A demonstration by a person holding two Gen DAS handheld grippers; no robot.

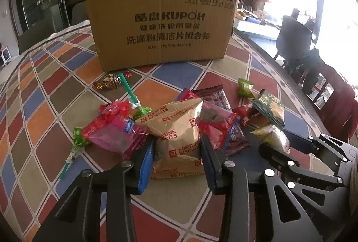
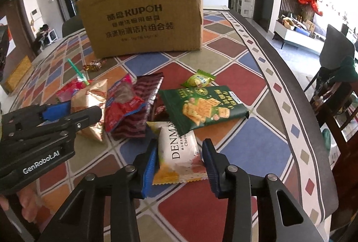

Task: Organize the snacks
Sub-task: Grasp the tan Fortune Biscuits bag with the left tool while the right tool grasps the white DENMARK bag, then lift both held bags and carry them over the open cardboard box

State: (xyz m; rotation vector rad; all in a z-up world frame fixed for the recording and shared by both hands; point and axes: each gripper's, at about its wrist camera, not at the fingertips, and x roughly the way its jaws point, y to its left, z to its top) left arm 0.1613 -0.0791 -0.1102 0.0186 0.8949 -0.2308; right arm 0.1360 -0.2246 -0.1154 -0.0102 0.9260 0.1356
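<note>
Lower centre of each view: your left claw (image 1: pixel 176 159) pinches the tan, puffy Fortune Biscuits foil packet (image 1: pixel 176 130); your right claw (image 2: pixel 180 163) pinches the white Denmark cheese-biscuit pouch (image 2: pixel 179 157). Both look light, crinkly, crushable; grip sealed edges gently.

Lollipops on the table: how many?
2: left lollipop at the snack pile edge; rear lollipop behind it, teal stick toward the box. Others may be buried.

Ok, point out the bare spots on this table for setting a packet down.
Bare cloth lies between the box and the snack pile, right of the gold candies. More lies right of the green cracker bag, out to the table edge. The near-left corner, left of the lollipops, is also free. It is crowded mid-table, where both grippers work.
</note>
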